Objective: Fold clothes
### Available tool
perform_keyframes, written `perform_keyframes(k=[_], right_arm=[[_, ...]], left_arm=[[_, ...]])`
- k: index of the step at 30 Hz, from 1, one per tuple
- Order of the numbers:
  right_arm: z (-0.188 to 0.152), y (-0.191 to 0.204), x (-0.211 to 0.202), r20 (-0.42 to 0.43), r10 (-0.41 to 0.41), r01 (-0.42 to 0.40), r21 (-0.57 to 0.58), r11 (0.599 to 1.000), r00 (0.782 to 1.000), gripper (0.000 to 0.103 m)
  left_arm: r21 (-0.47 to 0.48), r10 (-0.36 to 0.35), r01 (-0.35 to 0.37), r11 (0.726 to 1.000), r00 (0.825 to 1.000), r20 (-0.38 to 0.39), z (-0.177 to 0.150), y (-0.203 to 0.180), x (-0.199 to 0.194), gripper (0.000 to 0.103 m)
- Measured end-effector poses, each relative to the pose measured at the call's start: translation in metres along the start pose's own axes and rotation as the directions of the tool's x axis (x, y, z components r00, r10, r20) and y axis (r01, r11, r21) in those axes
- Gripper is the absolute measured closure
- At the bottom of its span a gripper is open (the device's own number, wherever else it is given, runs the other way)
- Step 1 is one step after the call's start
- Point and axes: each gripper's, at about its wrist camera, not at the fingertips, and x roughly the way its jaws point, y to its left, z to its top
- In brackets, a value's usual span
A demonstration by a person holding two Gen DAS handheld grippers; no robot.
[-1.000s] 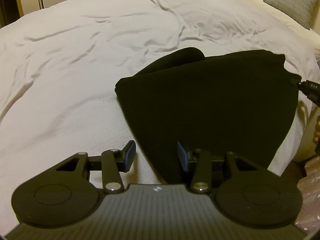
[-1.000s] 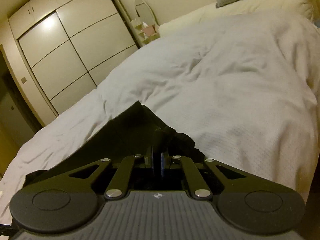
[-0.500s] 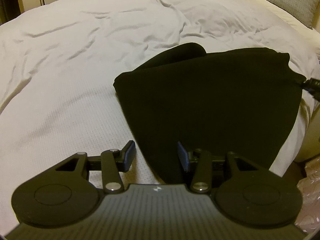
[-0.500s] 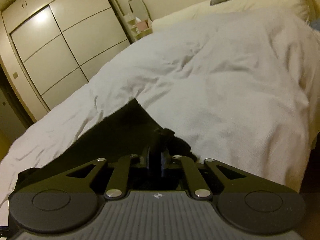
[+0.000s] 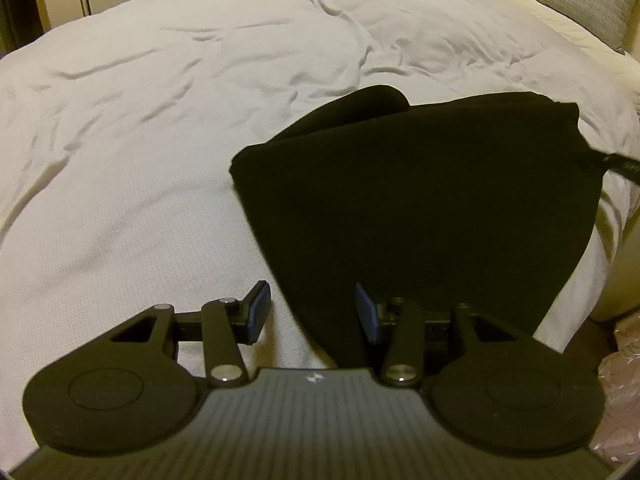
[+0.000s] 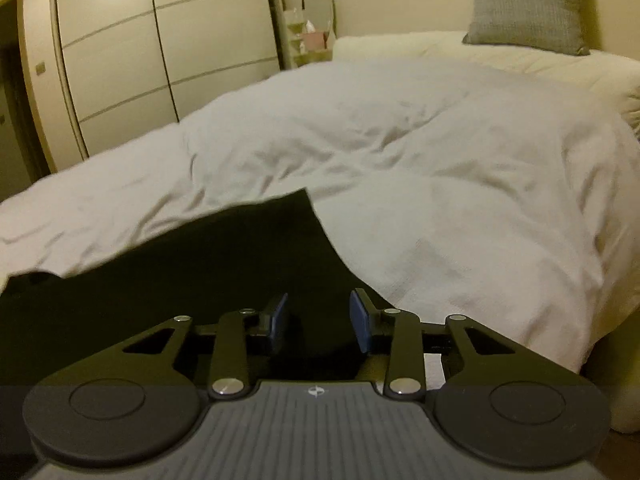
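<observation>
1. The black, soft, matte fabric garment (image 5: 420,208) lay folded into a broad wedge on the white, wrinkled cotton duvet (image 5: 160,120), near the bed's edge. In the left wrist view its narrow lower end ran in between the jaws; a rounded hump of cloth stuck out behind the far top edge.
2. Left gripper (image 5: 312,312): jaws spread, blue pads clear of the cloth on both sides, nothing pinched. The garment's left edge passed diagonally through the gap.
3. Right gripper (image 6: 318,324): jaws had just been opening and stood spread. Black cloth lay under and between them, not visibly clamped, so the corner was judged released.
4. Judgement: fold laid down, release step in hand. To do it well, back the right jaws straight off so the pads do not drag the top layer, then check the edges line up.
5. Risk: the hump behind may leave the stack uneven; press flat before the next fold.
6. Beyond the jaws: grey woven cushion (image 6: 524,4), cream sliding wardrobe doors (image 6: 160,60).
</observation>
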Motion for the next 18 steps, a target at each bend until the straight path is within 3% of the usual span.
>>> perform_keyframes(k=[3, 6, 8, 11, 14, 18], right_arm=[[0.0, 0.007, -0.012, 0.029, 0.026, -0.025, -0.028, 0.999, 0.999, 0.053], [-0.009, 0.011, 0.005, -0.074, -0.025, 0.02, -0.072, 0.997, 0.997, 0.048], [-0.011, 0.008, 0.006, -0.098, -0.054, 0.048, -0.061, 0.997, 0.994, 0.046], [-0.013, 0.02, -0.026, -0.02, -0.004, 0.003, -0.062, 0.998, 1.0, 0.047], [-0.032, 0.056, -0.059, 0.007, 0.088, -0.085, -0.193, 0.977, 0.996, 0.046], [-0.085, 0.126, -0.09, -0.062, 0.249, -0.252, -0.405, 0.879, 0.967, 0.046]], left_arm=[[-0.003, 0.005, -0.005, 1.0, 1.0, 0.007, -0.002, 0.0, -0.003, 0.061], [0.003, 0.003, -0.003, 1.0, 1.0, 0.008, -0.004, -0.001, -0.006, 0.061], [0.003, 0.006, -0.006, 1.0, 1.0, 0.02, -0.008, 0.002, -0.013, 0.061], [-0.012, 0.014, -0.014, 1.0, 0.999, 0.031, -0.017, 0.012, -0.025, 0.061], [-0.032, -0.002, 0.002, 0.999, 1.0, 0.021, -0.03, 0.021, -0.033, 0.061], [-0.049, -0.022, 0.021, 0.999, 1.0, -0.014, -0.05, 0.028, -0.034, 0.061]])
